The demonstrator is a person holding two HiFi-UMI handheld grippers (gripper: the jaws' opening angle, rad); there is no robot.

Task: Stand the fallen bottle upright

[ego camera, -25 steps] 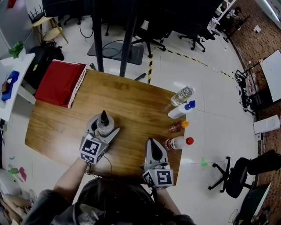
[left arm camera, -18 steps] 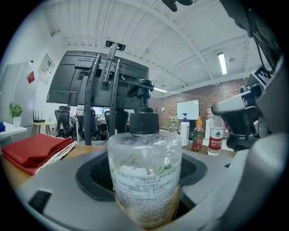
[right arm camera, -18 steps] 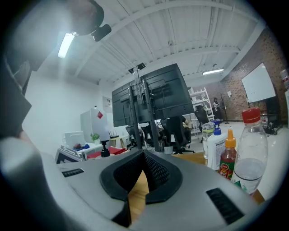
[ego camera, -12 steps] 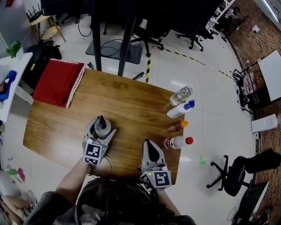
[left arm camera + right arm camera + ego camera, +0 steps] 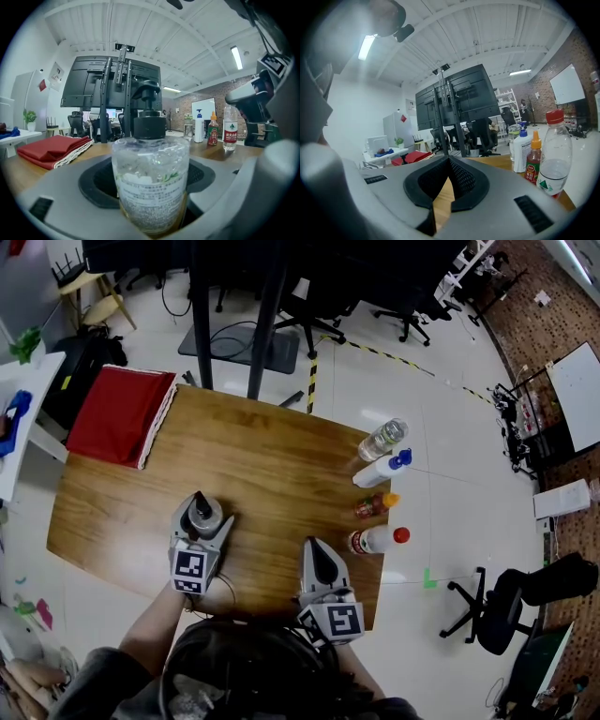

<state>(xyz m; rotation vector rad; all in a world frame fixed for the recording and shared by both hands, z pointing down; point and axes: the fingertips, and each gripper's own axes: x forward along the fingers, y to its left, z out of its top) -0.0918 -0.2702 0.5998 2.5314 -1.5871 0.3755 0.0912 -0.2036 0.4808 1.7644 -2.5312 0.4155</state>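
A: any legible text?
B: water bottle [image 5: 230,133], red label, looks like "农夫山泉". Fine print on the pump bottle [image 5: 151,187] is unreadable. The sauce bottle [image 5: 213,133] label is too small.

Wooden table [image 5: 272,465], seen from my remote station: a folded red cloth [image 5: 120,416] lies at its 10 o'clock corner. Four bottles stand in a row along the 3 o'clock edge: clear water bottle [image 5: 382,439], blue-capped white bottle [image 5: 380,470], orange-capped sauce bottle [image 5: 373,506], red-capped bottle [image 5: 378,540]. A pump bottle [image 5: 202,514] is at 7 o'clock; whether it touches the wood I cannot tell.
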